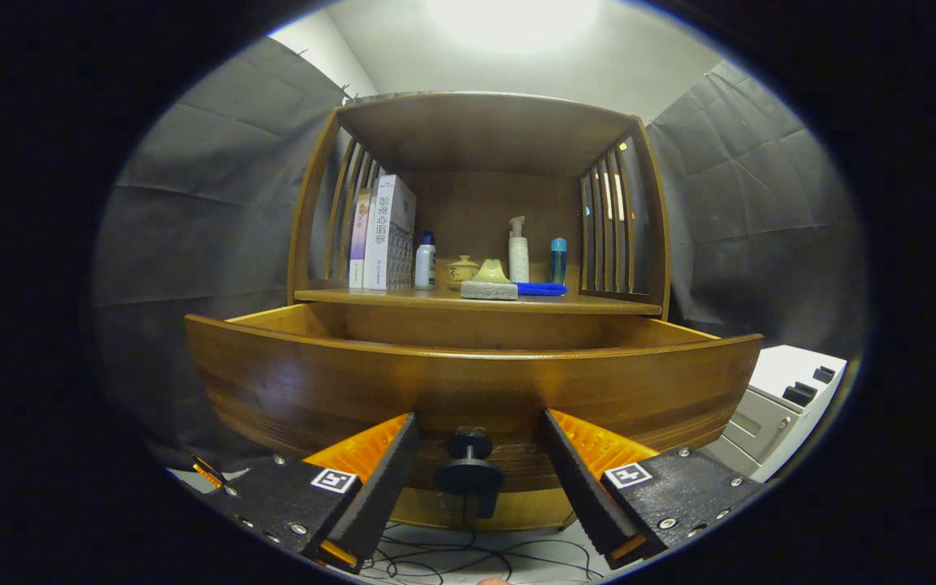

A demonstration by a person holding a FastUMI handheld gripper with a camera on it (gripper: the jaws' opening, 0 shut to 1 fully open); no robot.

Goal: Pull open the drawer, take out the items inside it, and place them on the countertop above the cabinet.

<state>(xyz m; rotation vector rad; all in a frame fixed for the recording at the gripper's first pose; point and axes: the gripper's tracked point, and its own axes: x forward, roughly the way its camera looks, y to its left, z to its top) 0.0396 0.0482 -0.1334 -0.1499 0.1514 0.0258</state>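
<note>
Drawer knob [469, 470]: dark round knob on the drawer front, sitting in the gap between the two fingers, touching neither.
Gripper [478, 467]: fingers spread wide and released, one on each side of the knob, tips close to the drawer front.
Drawer [476, 390]: wooden, pulled out toward the fingers; its curved front panel stands just ahead of them and its inside is hidden behind that panel.
Cables [468, 561]: thin dark wires on the pale floor below the knob.
Countertop [598, 304]: wooden shelf surface of the cabinet, just above and beyond the open drawer.
On the countertop: books [387, 236] upright at the left, a white bottle [425, 262] beside them, a small lidded pot [462, 270], a sponge [490, 289] near the front edge, a blue cloth [541, 288], a pump bottle [518, 252], a blue-capped bottle [558, 260].
White unit [785, 406]: pale box-shaped appliance beside the cabinet, to the right of the drawer.
</note>
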